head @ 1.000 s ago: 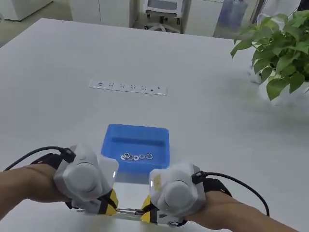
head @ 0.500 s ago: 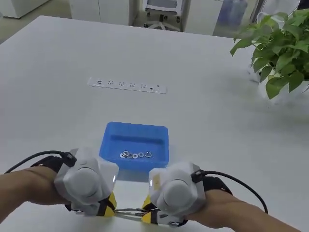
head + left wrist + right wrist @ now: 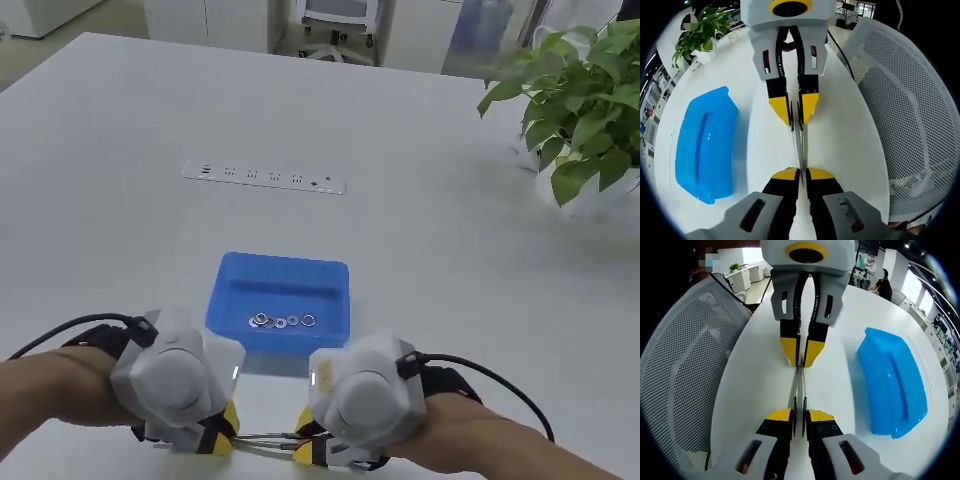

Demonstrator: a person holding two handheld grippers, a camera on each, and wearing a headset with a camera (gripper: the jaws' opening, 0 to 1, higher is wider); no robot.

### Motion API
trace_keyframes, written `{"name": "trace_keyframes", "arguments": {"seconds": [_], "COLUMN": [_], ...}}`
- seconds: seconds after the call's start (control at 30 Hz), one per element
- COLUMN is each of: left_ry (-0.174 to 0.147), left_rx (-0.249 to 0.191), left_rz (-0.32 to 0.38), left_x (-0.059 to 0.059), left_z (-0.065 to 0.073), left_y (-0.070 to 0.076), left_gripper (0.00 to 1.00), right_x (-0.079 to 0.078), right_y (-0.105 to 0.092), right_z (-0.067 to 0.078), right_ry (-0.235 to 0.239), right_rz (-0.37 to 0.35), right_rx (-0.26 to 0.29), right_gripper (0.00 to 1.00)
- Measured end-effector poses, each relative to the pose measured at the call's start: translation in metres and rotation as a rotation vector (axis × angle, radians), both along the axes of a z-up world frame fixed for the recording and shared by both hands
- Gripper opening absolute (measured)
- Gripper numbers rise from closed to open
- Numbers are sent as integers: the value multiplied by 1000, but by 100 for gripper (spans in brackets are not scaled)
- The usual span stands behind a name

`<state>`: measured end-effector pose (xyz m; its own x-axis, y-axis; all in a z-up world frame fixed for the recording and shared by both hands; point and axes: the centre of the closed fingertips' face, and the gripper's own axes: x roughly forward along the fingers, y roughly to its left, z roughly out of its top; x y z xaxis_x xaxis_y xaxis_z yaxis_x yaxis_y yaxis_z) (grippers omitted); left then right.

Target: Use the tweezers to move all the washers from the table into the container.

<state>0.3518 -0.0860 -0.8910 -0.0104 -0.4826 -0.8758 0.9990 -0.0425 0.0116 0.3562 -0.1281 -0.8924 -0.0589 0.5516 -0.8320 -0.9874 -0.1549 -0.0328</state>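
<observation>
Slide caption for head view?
Left gripper and right gripper each clamp slim metal tweezers before blue plastic container holding silver washers.

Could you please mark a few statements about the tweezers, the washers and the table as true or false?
The washers lie in the blue container. True.
The left gripper and the right gripper are both shut on the tweezers. True.
The power strip lies between container and grippers. False: it lies beyond the container.
The plant stands on the person's left. False: it stands on the right.
</observation>
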Motion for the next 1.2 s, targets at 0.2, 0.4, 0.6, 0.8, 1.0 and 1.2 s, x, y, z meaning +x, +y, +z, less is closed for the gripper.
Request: {"name": "trace_keyframes", "arguments": {"seconds": [0.2, 0.4, 0.6, 0.8, 1.0, 1.2], "left_ry": [6, 4, 7, 3, 17, 16], "left_rx": [0, 7, 9, -14, -109, -177], "left_rz": [-2, -1, 9, 52, 144, 216], "left_x": [0, -1, -1, 3, 8, 9], "left_z": [0, 0, 2, 9, 28, 46], "left_y": [1, 4, 9, 13, 12, 19], "left_gripper": [8, 8, 10, 20, 29, 42], "right_x": [-1, 0, 3, 10, 23, 33], "right_y": [0, 0, 2, 2, -5, -20], "right_z": [0, 0, 3, 10, 25, 38], "right_ry": [2, -7, -16, -34, -43, -51], "right_rz": [4, 2, -3, -25, -110, -187], "right_rx": [-1, -1, 11, 26, 69, 102], "right_gripper": [13, 17, 21, 26, 37, 48]}}
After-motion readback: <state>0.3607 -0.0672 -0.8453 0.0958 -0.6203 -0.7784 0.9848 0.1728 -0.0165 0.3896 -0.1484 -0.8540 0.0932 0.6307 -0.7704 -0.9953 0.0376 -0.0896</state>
